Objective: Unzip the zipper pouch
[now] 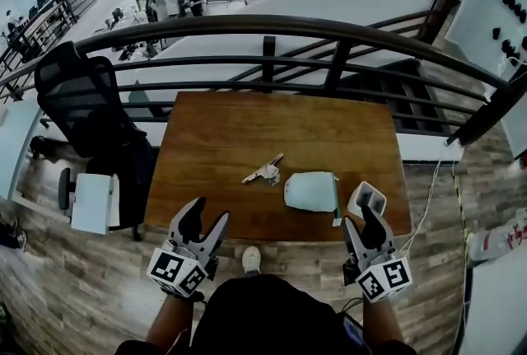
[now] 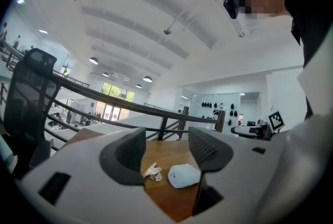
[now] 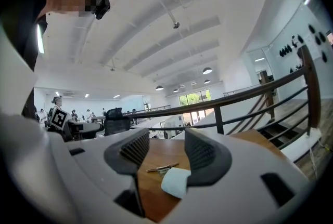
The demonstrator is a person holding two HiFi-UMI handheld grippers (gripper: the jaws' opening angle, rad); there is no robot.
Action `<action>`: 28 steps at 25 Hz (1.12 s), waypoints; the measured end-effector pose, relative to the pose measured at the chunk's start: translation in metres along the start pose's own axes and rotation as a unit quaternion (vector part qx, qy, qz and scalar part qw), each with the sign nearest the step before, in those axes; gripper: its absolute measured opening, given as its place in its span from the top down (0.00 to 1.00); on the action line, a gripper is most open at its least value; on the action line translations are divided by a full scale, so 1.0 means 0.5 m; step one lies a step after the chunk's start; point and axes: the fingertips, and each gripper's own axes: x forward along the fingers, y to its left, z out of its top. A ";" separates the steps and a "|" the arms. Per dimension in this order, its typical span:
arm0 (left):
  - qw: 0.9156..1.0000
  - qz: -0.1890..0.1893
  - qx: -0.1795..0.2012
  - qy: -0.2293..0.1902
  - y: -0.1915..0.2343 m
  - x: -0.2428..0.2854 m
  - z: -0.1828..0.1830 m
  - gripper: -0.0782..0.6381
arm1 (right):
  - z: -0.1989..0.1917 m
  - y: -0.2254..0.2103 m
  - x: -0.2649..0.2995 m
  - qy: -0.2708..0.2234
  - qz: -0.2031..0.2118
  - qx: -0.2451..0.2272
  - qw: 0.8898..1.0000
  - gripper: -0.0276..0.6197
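A pale mint zipper pouch (image 1: pixel 310 190) lies flat on the wooden table (image 1: pixel 247 131), near its front edge, with its zipper side to the right. Just left of it sits a small metallic, crumpled-looking item (image 1: pixel 264 172). My left gripper (image 1: pixel 207 218) hovers at the front edge, left of the pouch, open and empty. My right gripper (image 1: pixel 368 205) is at the pouch's right, open, with nothing between its pads. The left gripper view shows the pouch (image 2: pixel 183 175) and the small item (image 2: pixel 152 172) ahead of the left gripper (image 2: pixel 166 153). In the right gripper view the pouch (image 3: pixel 175 182) lies below the right gripper (image 3: pixel 165 153).
A black office chair (image 1: pixel 90 114) stands left of the table with a white box (image 1: pixel 92 202) beside it. A dark metal railing (image 1: pixel 272 40) runs behind the table's far edge, over a drop to a lower floor. A cable (image 1: pixel 428 205) hangs off the table's right side.
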 end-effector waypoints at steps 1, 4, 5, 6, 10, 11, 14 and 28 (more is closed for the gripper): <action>1.000 -0.004 -0.001 0.003 0.009 0.010 -0.002 0.52 | 0.001 0.001 0.013 0.001 0.000 -0.002 1.000 0.64; 1.000 -0.018 -0.006 0.014 0.036 0.039 -0.008 0.52 | 0.001 0.002 0.051 0.005 -0.005 -0.003 1.000 0.63; 1.000 -0.024 -0.006 0.017 0.042 0.049 -0.009 0.52 | 0.000 0.000 0.061 0.008 -0.007 -0.003 1.000 0.63; 0.999 -0.031 -0.007 0.020 0.047 0.059 -0.010 0.53 | -0.002 -0.001 0.070 0.010 -0.011 -0.003 1.000 0.63; 0.997 -0.066 -0.010 0.037 0.062 0.096 -0.023 0.53 | -0.010 -0.006 0.094 0.012 -0.030 0.000 0.999 0.63; 0.996 -0.076 -0.010 0.043 0.063 0.106 -0.029 0.53 | -0.012 -0.008 0.099 0.012 -0.034 0.000 0.999 0.63; 0.993 -0.099 -0.003 0.058 0.062 0.135 -0.047 0.53 | -0.022 -0.014 0.109 0.014 -0.041 -0.001 0.999 0.63; 0.960 -0.224 0.037 0.166 -0.067 0.341 -0.165 0.54 | -0.039 -0.127 0.113 0.036 -0.089 0.029 0.995 0.64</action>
